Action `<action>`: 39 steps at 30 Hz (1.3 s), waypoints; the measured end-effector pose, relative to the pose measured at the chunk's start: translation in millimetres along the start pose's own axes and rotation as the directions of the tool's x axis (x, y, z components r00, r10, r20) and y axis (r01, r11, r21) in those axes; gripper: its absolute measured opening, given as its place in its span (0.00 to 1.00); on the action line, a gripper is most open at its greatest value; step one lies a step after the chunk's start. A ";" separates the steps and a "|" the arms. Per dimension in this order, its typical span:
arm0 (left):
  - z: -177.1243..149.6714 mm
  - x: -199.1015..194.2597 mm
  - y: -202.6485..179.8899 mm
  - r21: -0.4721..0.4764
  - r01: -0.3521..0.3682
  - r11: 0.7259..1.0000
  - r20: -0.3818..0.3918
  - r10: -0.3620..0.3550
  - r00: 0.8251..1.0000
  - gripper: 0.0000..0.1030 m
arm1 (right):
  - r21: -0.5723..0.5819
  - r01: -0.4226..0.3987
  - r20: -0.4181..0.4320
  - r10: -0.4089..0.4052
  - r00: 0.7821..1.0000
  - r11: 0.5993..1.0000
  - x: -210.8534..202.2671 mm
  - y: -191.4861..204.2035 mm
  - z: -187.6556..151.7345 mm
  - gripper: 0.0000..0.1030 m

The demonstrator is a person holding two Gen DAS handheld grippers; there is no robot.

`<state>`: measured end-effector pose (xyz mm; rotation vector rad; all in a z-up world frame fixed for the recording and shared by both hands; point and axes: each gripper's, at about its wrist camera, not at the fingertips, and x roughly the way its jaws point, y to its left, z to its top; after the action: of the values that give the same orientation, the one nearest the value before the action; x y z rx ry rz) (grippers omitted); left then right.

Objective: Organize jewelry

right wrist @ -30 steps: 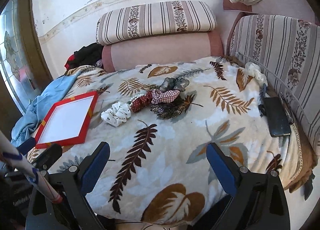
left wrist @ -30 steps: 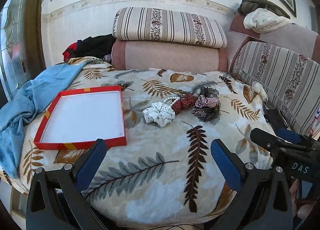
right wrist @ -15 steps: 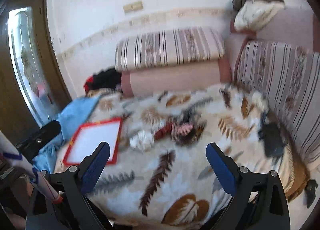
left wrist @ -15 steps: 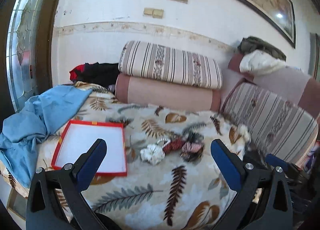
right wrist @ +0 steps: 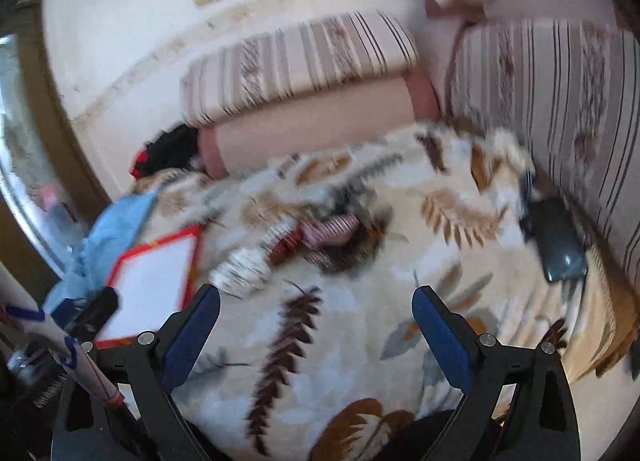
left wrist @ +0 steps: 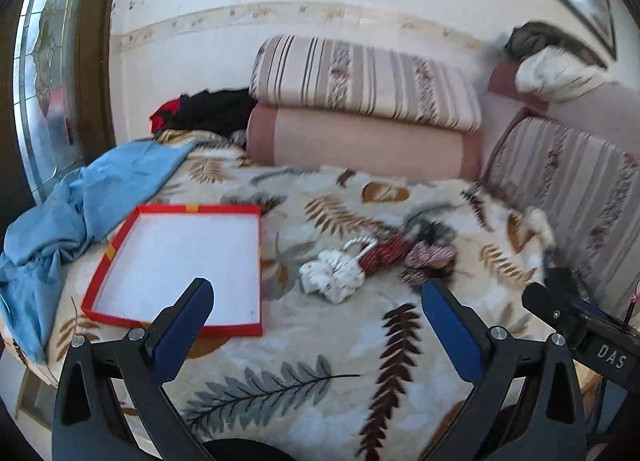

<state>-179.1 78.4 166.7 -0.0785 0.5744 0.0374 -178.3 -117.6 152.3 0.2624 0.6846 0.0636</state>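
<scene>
Left hand-held gripper (left wrist: 318,311) and right hand-held gripper (right wrist: 316,313) both wide open, empty, above leaf-print blanket (left wrist: 320,341); beyond, red tray (left wrist: 176,265) at left, scrunchies and bead bracelet pile (left wrist: 376,261) mid-blanket, striped cushions (left wrist: 360,81) behind.

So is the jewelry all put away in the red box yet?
Not yet. The red-rimmed shallow box is empty. The white scrunchie, pearl bracelet and darker hair ties lie piled on the leaf-print blanket. The left tool and right tool are open, holding nothing.
</scene>
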 end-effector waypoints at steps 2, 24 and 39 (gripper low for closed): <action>-7.0 15.9 -1.8 0.004 -0.012 1.000 -0.015 0.012 1.000 1.00 | 0.005 0.016 -0.026 -0.016 1.000 1.000 19.0 -8.8 -3.5 0.89; -22.9 128.4 -0.7 0.077 -0.045 0.996 -0.157 0.057 0.986 1.00 | -0.048 0.087 -0.091 -0.091 0.992 0.995 119.6 -27.7 -4.2 0.89; -22.0 141.7 5.3 0.057 -0.035 0.998 -0.199 0.045 0.979 1.00 | -0.010 0.010 -0.205 -0.012 0.979 1.000 183.6 -18.2 17.4 0.88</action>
<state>-72.5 83.7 70.9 -0.0186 0.7777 0.0537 -25.6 -112.6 47.3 0.2454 0.8907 0.0843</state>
